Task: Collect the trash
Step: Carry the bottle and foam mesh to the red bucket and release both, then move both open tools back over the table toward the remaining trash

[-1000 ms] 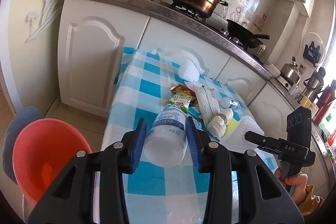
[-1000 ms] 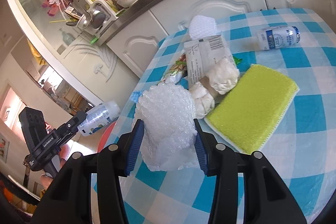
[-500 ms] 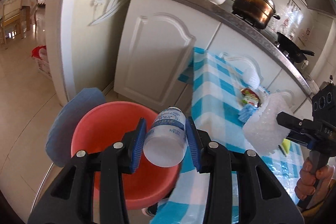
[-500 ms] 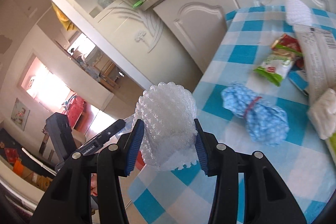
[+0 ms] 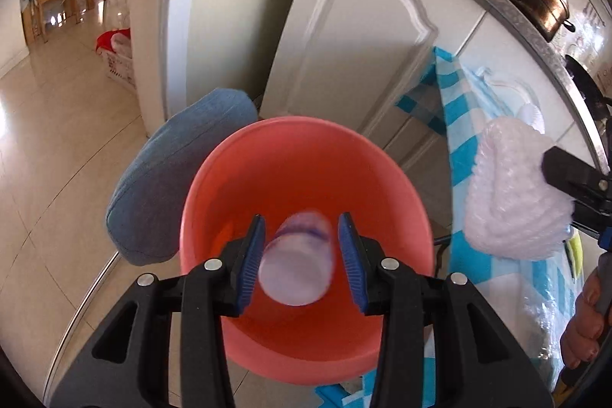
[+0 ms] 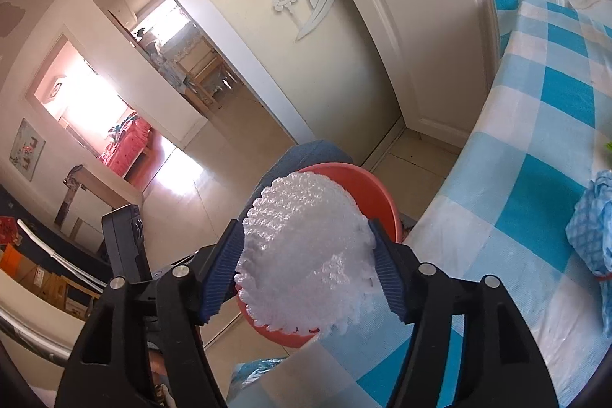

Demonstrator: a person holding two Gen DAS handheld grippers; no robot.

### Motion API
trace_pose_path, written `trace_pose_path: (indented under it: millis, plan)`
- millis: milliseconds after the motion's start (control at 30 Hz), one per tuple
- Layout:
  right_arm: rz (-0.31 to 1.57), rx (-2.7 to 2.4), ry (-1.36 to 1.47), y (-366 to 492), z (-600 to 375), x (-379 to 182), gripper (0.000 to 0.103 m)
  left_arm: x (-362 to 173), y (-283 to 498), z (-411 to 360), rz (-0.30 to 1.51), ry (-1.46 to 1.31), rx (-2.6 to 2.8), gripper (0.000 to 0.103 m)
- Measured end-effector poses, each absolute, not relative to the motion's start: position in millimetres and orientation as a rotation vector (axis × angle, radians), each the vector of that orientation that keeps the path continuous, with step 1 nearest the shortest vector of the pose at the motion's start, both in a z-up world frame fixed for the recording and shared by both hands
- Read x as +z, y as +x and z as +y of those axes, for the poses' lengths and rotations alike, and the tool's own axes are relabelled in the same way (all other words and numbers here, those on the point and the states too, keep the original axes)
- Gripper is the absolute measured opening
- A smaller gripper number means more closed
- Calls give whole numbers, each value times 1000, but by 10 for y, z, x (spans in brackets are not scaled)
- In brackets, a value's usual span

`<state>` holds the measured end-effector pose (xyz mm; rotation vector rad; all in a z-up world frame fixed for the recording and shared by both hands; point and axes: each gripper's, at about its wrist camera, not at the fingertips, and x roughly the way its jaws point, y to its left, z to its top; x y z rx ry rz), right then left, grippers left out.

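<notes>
1. As the left gripper (image 5: 301, 260) hung over the red basin (image 5: 214, 186), its jaws were opening, and the blurred bottle (image 5: 296, 266) between them looked already loose, dropping in.
2. The right gripper (image 6: 308, 264), jaws opening, had foam wrap (image 6: 306, 255) between its pads, near the basin's rim.
3. On the table (image 6: 535, 178), a blue wad (image 6: 593, 232) remained; more trash may lie unseen.

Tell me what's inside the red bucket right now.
In the left wrist view the red bucket shows bare red wall. A blurred plastic bottle, between the opening left gripper pads, hangs over its mouth and hides the bottom.
</notes>
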<state>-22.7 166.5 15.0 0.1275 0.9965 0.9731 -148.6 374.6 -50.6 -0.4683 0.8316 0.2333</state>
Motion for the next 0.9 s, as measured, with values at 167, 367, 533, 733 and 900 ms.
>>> trace_pose_path:
  millis: [167, 367, 533, 733, 900]
  plan:
    - [983, 980, 216, -210, 1547, 128, 84, -485, -1529, 3777, 814, -468, 282, 69]
    - [927, 951, 297, -211, 1229, 249, 90, -309, -1612, 3705, 735, -454, 308, 78]
    - [789, 902, 278, -364, 831, 400, 93, -154, -1669, 3612, 680, -478, 272, 84]
    - [567, 871, 322, -520, 240, 600, 98, -30, -1645, 3355, 689, -483, 215, 87]
    - [449, 810, 361, -509, -236, 790, 98, 30, -1511, 3000, 763, -410, 181, 87]
